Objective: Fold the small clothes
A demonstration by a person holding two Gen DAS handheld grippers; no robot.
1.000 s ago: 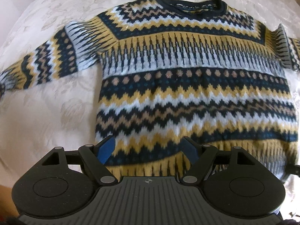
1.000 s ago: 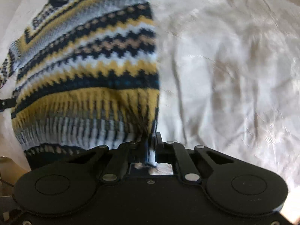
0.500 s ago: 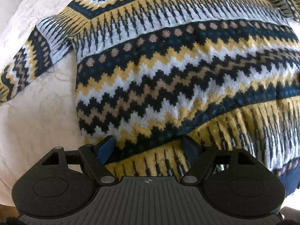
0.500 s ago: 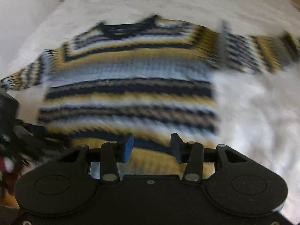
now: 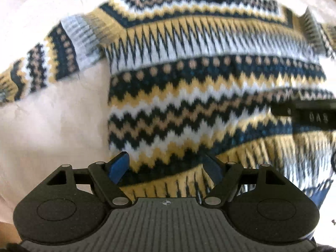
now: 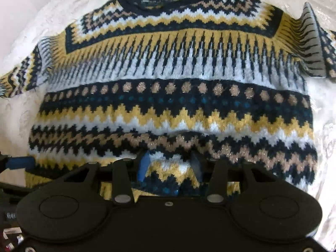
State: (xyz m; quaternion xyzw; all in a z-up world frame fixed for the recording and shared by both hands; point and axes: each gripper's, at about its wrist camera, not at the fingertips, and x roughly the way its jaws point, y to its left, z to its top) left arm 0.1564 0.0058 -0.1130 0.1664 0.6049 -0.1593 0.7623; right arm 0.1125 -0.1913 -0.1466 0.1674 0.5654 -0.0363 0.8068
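Left claw (image 5: 166, 167): jaws wide apart, nothing gripped, over the near hem of the sweater (image 5: 210, 79). Right claw (image 6: 170, 166): jaws have just been opening, now part open over the lower bands, knit showing between them, not pinched. Sweater: flat on white cloth (image 6: 31, 21), collar far, sleeves spread left and right.
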